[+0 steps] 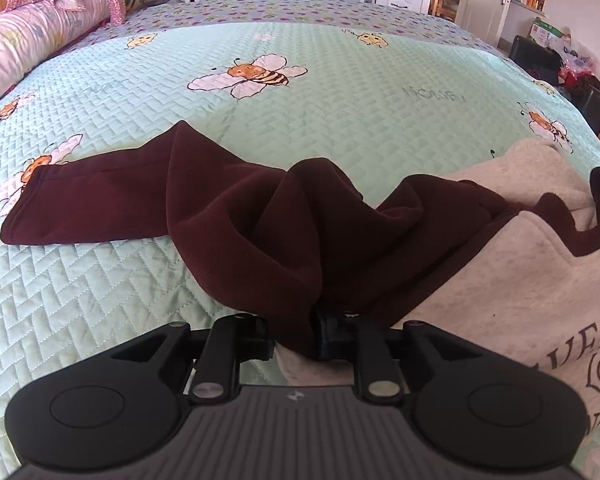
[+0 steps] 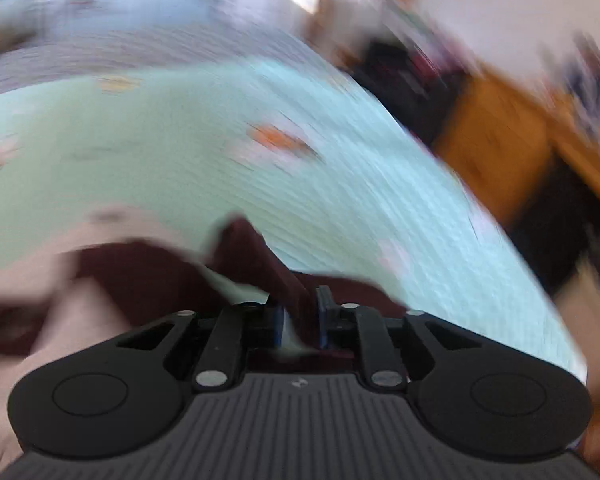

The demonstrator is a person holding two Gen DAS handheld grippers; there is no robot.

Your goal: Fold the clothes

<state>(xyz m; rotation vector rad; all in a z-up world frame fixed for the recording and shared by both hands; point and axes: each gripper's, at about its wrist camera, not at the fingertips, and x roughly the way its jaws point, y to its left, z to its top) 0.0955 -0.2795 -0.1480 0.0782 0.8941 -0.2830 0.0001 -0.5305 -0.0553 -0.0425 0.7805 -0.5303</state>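
Sweatshirt (image 1: 500, 280) shoulder fabric bunches, pinched inside left gripper (image 1: 294, 338) on bedspread (image 1: 100, 280)

Both wrist cameras sit low, close over the bee-print quilt (image 1: 340, 128) (right view blurred), facing its far edge.

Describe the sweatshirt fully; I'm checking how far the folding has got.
The sweatshirt is two-tone: a pale grey body with dark printed lettering, and maroon fleece sleeves and neck trim. It lies crumpled and unfolded on the bee-print quilt. One maroon sleeve stretches flat to the left, its cuff on the quilt. The left gripper pinches bunched maroon fabric. In the blurred right view, the right gripper also clamps maroon cloth.
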